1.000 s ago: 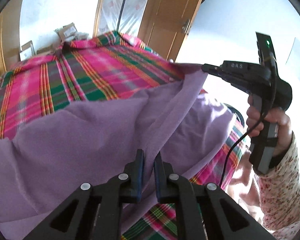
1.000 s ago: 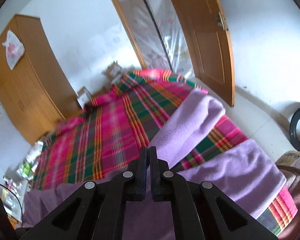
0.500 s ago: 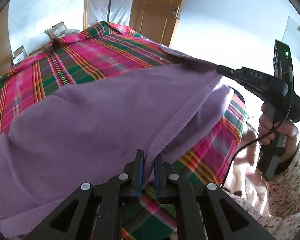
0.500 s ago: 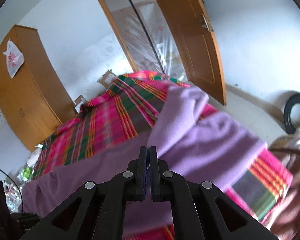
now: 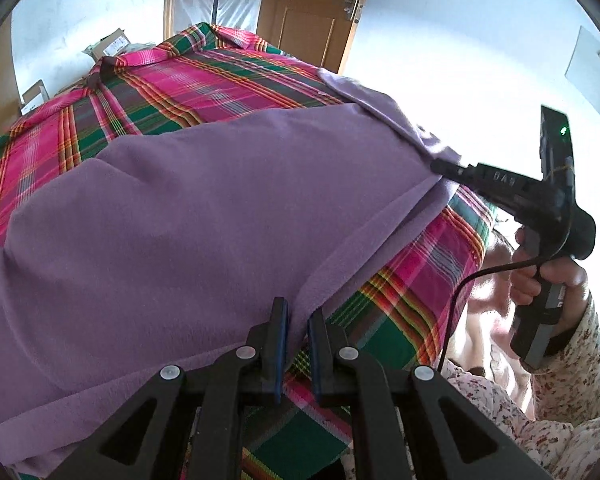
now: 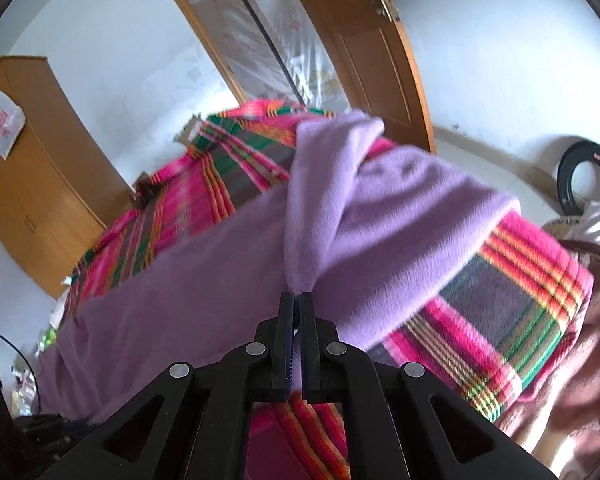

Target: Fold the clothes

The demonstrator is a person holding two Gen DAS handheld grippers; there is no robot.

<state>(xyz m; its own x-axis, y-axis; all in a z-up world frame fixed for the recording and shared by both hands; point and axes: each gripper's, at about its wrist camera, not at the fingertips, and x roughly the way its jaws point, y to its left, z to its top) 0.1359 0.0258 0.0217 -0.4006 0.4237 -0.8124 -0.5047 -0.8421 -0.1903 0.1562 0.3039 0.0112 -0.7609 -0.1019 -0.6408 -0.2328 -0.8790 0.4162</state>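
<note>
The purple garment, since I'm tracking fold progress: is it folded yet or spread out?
Mostly spread: the purple garment lies broad over the plaid bed cover, with the left gripper and right gripper each pinching an edge.

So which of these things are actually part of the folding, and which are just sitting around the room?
Part of the job:
purple garment
left gripper, shut on its edge
right gripper, shut on a fold
plaid bed cover, the surface underneath

Just lying about:
wardrobe
plastic bag hanging on it
door
tyre
boxes
</note>
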